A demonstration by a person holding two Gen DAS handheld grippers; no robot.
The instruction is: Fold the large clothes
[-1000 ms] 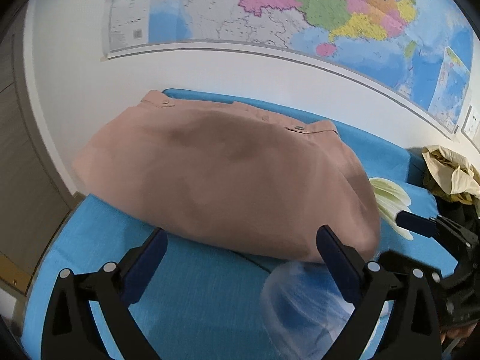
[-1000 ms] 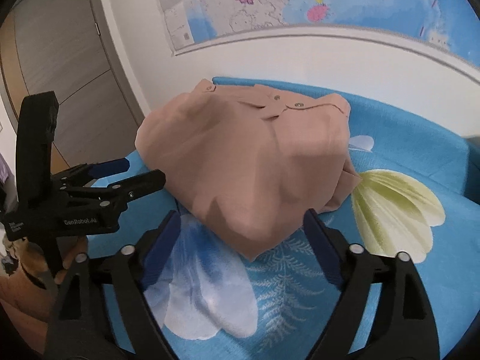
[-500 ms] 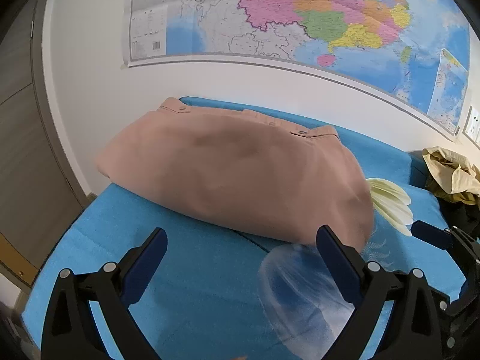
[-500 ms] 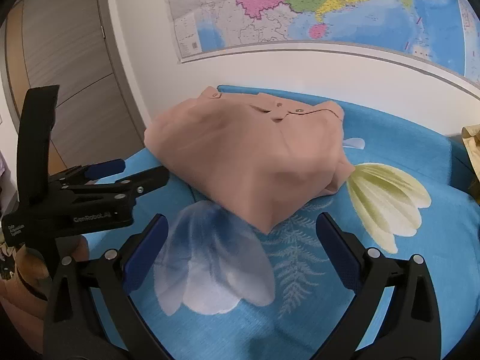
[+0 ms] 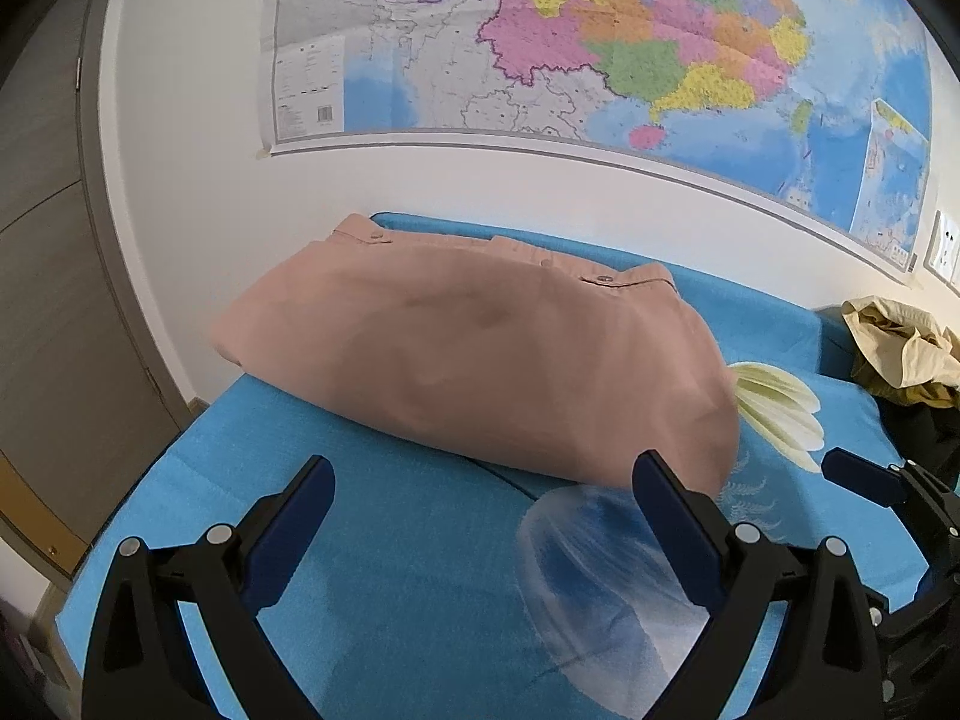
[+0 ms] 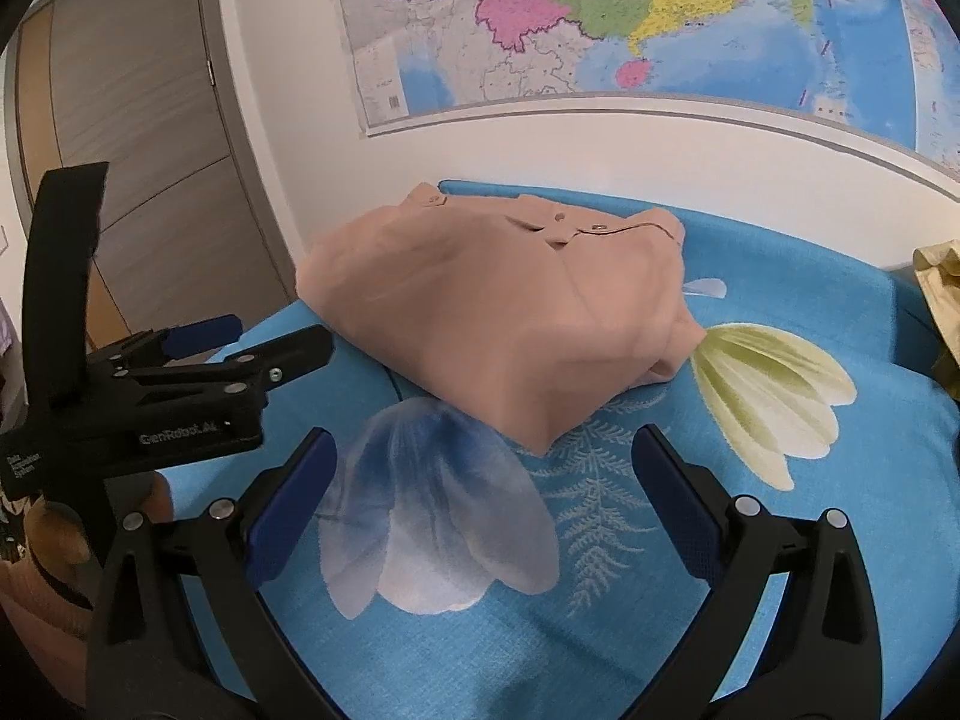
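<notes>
The blue bedspread [image 6: 750, 570] carries the pink garment [image 5: 480, 360], folded, lying ahead of both your grippers with its long axis across your reach. Your left gripper [image 5: 480, 528] and right gripper [image 6: 480, 498] both stand spread and empty, short of its near edge. I judge the right gripper nearer, facing the protruding corner.

One folded pink garment [image 5: 480, 360] on one blue floral sheet [image 5: 420, 540]. One wall map [image 5: 570, 42]. One crumpled beige cloth [image 5: 900, 348]. Two grippers: left gripper [image 5: 483, 498], right gripper [image 6: 483, 474], two fingers each, spread wide.
</notes>
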